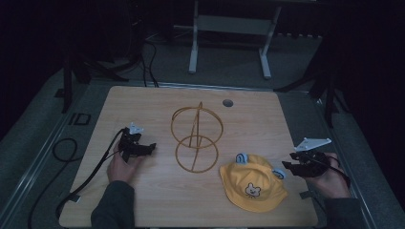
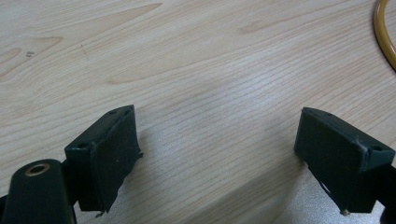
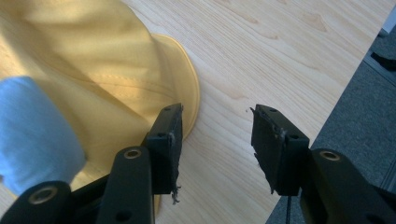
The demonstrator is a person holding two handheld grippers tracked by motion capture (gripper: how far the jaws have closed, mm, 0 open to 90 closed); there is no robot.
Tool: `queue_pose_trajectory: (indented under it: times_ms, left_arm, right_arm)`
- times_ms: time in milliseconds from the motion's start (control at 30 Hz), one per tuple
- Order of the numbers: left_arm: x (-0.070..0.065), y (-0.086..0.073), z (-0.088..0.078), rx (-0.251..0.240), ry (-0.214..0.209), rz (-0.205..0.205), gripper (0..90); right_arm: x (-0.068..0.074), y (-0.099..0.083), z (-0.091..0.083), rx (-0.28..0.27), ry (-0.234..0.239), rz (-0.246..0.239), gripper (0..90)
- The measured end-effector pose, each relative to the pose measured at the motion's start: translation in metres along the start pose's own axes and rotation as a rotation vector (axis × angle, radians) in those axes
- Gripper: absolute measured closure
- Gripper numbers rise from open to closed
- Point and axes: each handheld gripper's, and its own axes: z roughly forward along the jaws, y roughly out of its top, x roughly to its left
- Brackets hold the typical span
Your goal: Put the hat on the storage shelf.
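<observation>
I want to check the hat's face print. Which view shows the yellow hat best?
The high view: the whole yellow hat lies on the table with its face print. The right gripper view gives a close part of crown and brim.

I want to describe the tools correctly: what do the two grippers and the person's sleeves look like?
Both grippers, left gripper and right gripper, are black with two blocky jaws and frayed dark pads. Each carries a pale grey triangular plate. A black cable trails from the left one. The sleeves are dark grey-green.

Your high view is dim, its surroundings nearly black; both gripper views are bright, with soft shadows under the jaws toward 6 o'clock.
</observation>
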Motion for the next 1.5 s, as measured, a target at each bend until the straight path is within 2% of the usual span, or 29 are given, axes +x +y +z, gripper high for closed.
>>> queue_pose_trajectory:
  times_ms: [167,567,1067,1500]
  left_arm:
    - [0.000,0.000,0.000,0.000,0.000,0.000,13.5]
    - [0.000,0.000,0.000,0.000,0.000,0.000,13.4]
    - [0.000,0.000,0.000,0.000,0.000,0.000,13.5]
    - [0.000,0.000,0.000,0.000,0.000,0.000,13.4]
  right_arm:
    - [0.002,0.010,-0.004,0.010,0.015,-0.041,52.9]
    - [0.007,0.027,-0.009,0.021,0.043,-0.095,51.8]
    - [0.014,0.044,-0.013,0.030,0.068,-0.137,47.5]
    - [0.025,0.056,-0.022,0.009,0.098,-0.171,43.9]
